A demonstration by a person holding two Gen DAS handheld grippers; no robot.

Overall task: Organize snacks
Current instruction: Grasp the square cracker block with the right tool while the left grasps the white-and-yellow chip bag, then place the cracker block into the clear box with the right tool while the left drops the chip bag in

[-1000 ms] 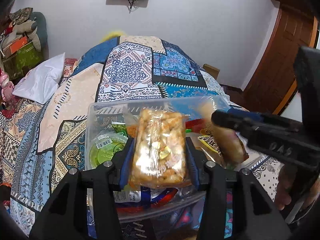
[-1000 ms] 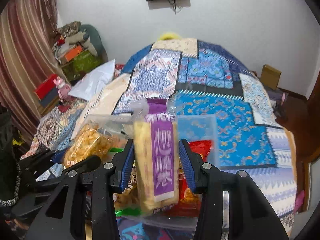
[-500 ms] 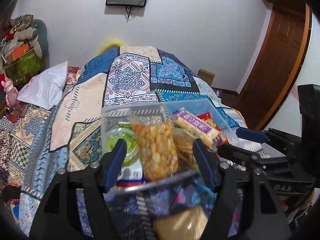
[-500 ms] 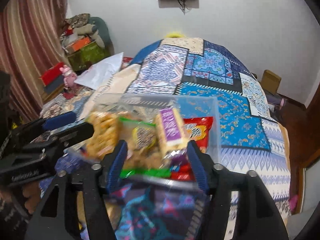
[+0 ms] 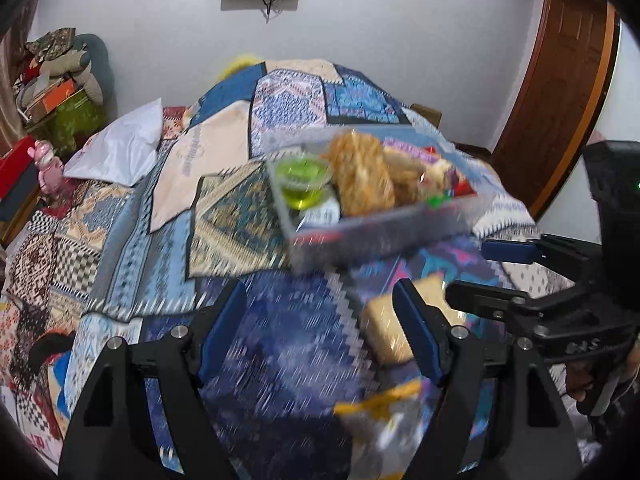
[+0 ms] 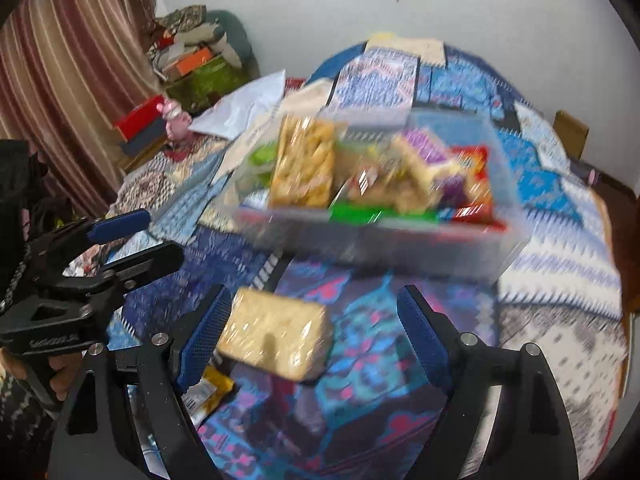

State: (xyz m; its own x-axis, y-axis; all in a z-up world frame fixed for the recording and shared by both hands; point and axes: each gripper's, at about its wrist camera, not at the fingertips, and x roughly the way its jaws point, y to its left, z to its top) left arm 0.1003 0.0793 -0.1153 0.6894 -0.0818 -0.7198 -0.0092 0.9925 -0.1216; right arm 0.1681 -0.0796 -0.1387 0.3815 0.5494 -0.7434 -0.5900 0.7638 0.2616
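Both jaws wide open, empty: left gripper (image 5: 320,332), right gripper (image 6: 314,334). Risk: right gripper clipping the near cracker pack (image 6: 276,338), shoving it off-centre.

Left gripper (image 5: 320,330) fingers spread, empty; snack-filled clear bin (image 5: 376,236) beyond on quilt (image 5: 240,216).

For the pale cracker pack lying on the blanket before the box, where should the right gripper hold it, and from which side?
Grip the cracker pack across its short width, on the two long flat sides, coming from above. It lies flat on the blanket, slightly skewed, so the open right gripper should probably shift left and turn to match.
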